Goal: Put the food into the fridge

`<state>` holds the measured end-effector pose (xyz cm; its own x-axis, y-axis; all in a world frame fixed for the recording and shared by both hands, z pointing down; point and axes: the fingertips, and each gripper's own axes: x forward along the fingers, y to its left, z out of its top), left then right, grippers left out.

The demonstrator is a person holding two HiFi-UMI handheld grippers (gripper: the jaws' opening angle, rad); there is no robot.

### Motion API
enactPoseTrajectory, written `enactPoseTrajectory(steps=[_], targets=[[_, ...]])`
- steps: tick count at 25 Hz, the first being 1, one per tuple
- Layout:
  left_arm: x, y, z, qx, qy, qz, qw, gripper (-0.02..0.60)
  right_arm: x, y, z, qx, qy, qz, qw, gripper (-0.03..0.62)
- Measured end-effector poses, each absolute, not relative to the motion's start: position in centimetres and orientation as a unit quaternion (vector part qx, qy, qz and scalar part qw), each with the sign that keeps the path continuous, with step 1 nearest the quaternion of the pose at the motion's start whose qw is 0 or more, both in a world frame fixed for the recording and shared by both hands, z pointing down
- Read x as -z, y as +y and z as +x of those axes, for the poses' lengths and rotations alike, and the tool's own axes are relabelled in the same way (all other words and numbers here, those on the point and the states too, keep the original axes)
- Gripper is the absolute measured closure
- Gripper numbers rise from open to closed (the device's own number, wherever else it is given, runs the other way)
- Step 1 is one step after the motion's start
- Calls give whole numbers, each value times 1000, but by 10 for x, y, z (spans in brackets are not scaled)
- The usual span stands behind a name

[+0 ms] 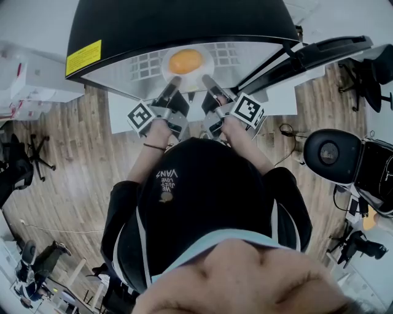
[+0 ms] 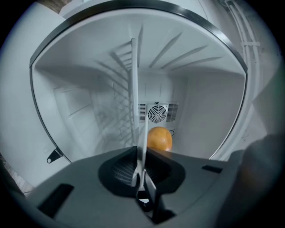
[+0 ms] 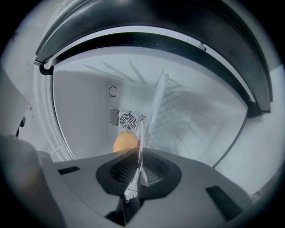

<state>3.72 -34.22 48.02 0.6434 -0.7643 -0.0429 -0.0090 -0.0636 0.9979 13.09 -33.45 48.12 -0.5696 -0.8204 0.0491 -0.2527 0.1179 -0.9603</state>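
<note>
Person at an open white-lined fridge with a black top (image 1: 184, 18), seen from above and along each tool. The left tool (image 1: 171, 84) and the right tool (image 1: 209, 83) are each clamped on the near rim of one round white plate (image 1: 207, 68), side by side. In both gripper views the plate shows edge-on as a thin white line running out from between the closed jaws. A round orange fruit (image 1: 185, 61) lies on the plate, inside the fridge compartment, above a white wire shelf (image 1: 142, 62); whether the plate rests on that shelf cannot be told. Behind the fruit the rear wall carries a round fan grille (image 2: 157, 113).

Writing: a rectangular yellow label (image 1: 83, 57) on the fridge's black top, print too small to read. "VANS" in pale print (image 1: 166, 173) on the person's black garment, upside down in the head view. Square black-and-white markers sit on the left tool's cube (image 1: 140, 114) and the right tool's cube (image 1: 249, 109).
</note>
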Motion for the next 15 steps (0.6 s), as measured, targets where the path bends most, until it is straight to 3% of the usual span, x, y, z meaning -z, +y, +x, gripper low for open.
enactPoseTrajectory(steps=[15], targets=[[-474,-357,40,320,-285,657,620,549,-476,-350,136,536,704,-387,258,569]])
